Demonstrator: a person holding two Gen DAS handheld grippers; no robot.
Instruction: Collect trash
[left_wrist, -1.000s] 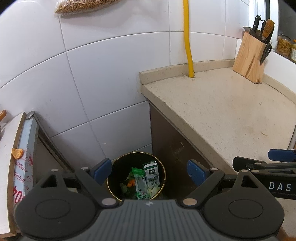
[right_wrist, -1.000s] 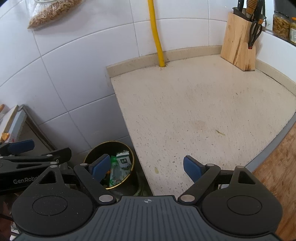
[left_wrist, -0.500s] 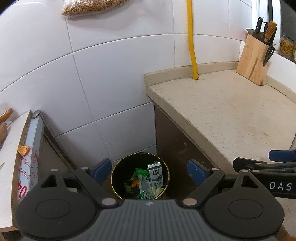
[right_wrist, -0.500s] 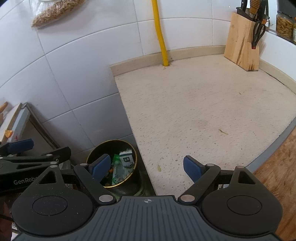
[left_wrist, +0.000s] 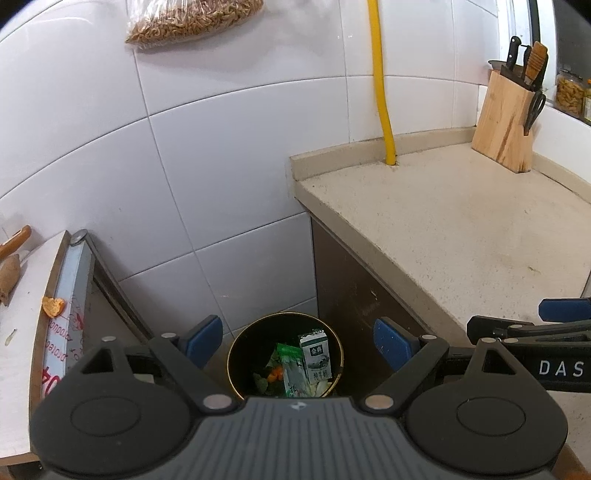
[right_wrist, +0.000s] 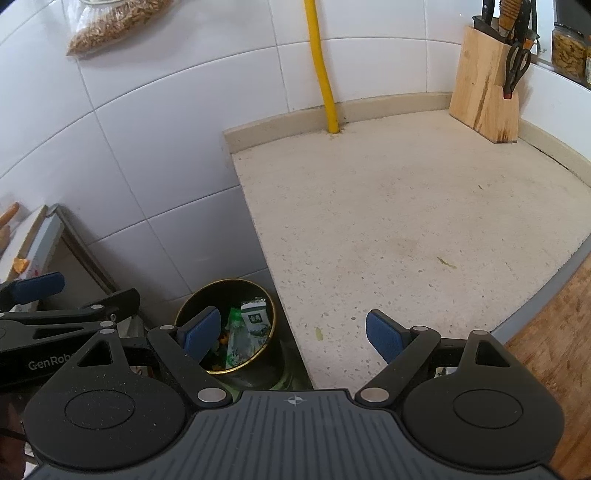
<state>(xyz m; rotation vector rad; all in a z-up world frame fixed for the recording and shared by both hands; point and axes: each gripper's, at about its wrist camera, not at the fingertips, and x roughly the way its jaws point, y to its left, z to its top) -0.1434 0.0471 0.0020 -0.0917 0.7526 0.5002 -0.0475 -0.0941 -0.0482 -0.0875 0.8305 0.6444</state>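
Wide-apart empty right gripper (right_wrist: 293, 334) above countertop (right_wrist: 406, 221) edge, trash bin (right_wrist: 192, 302) below.

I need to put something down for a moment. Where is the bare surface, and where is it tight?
The countertop is bare between the yellow pipe, the knife block and its near edge; only small scraps lie there. Tight spots: the floor gap around the trash bin, already holding a milk carton, and the left shelf.

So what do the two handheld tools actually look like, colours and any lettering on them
Both match: the left tool and right tool have black linkage arms, blue pads, silver pivot pins, round black discs and a ribbed grey body. White lettering on their sides reads "DAS" and "GenRob", cut off. No cables or sleeves visible.
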